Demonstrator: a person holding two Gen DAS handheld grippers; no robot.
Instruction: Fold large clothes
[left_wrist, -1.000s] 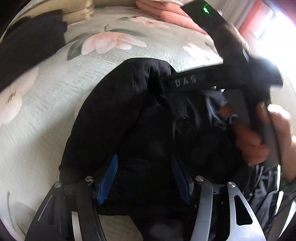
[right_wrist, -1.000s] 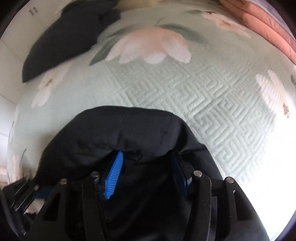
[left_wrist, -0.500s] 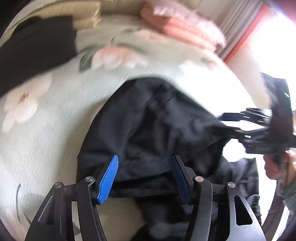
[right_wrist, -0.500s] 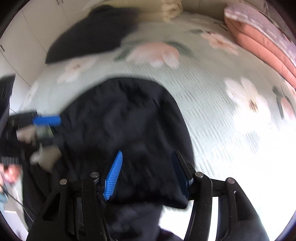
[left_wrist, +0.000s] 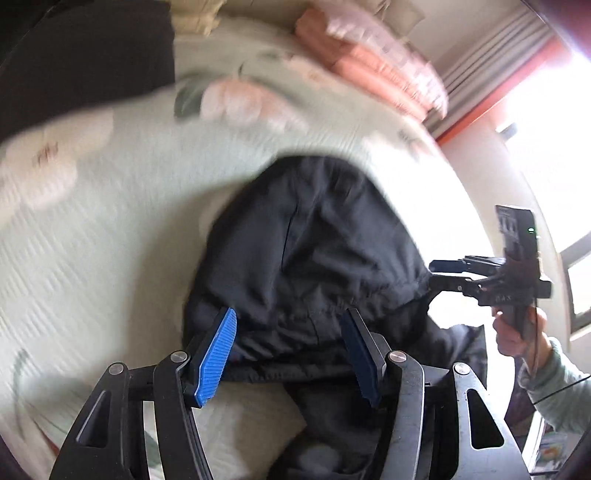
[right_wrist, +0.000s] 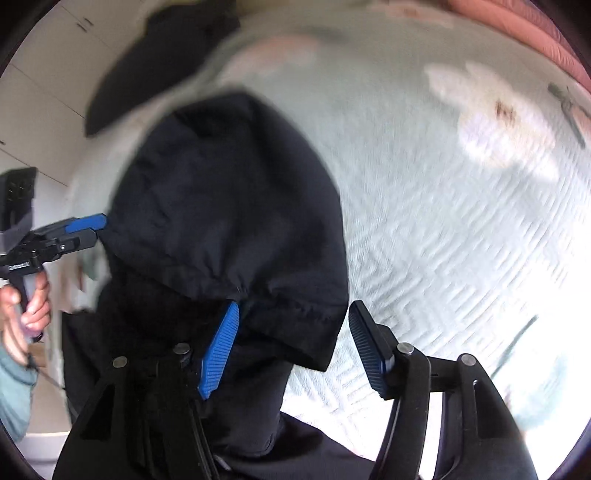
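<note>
A large black jacket (left_wrist: 314, 258) lies bunched on a pale green floral bedspread (left_wrist: 110, 229), its near part hanging over the bed's edge. My left gripper (left_wrist: 291, 350) is open, its blue pads astride the gathered hem just above the cloth. My right gripper (right_wrist: 291, 343) is open too, over the jacket's (right_wrist: 229, 206) right corner. Each gripper shows in the other's view: the right one (left_wrist: 443, 273) at the jacket's right side, the left one (right_wrist: 88, 229) at its left side. Both views are motion-blurred.
A second dark garment (left_wrist: 85, 62) and a cream folded blanket (left_wrist: 195, 22) lie at the far left of the bed. Pink folded bedding (left_wrist: 369, 62) lies at the far side. A bright window (left_wrist: 554, 129) and curtains are to the right. White cupboards (right_wrist: 44, 74) stand to the left.
Both grippers have pulled back and apart from the jacket, which now lies lower on the bed. The right gripper has swung from right over the jacket out to its right side.
</note>
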